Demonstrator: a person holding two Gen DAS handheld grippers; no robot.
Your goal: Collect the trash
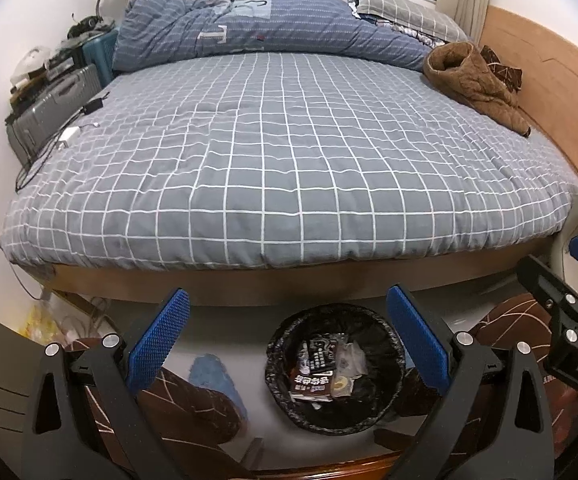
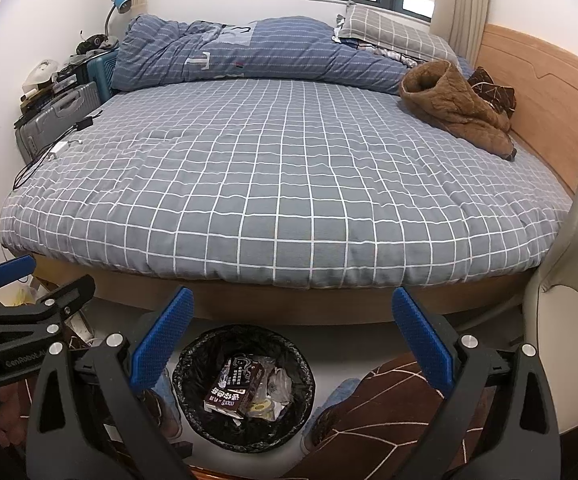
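Note:
A black-lined trash bin stands on the floor at the foot of the bed, holding a brown snack wrapper and pale crumpled bits. It also shows in the right wrist view, with the wrapper inside. My left gripper is open and empty, its blue pads either side of the bin from above. My right gripper is open and empty, above and right of the bin. Each gripper shows at the edge of the other's view: the right gripper, the left gripper.
A bed with a grey checked cover fills the view. On it lie a blue duvet, a brown jacket and a charger with cables. A suitcase stands left; a chair right. The person's legs in brown patterned trousers flank the bin.

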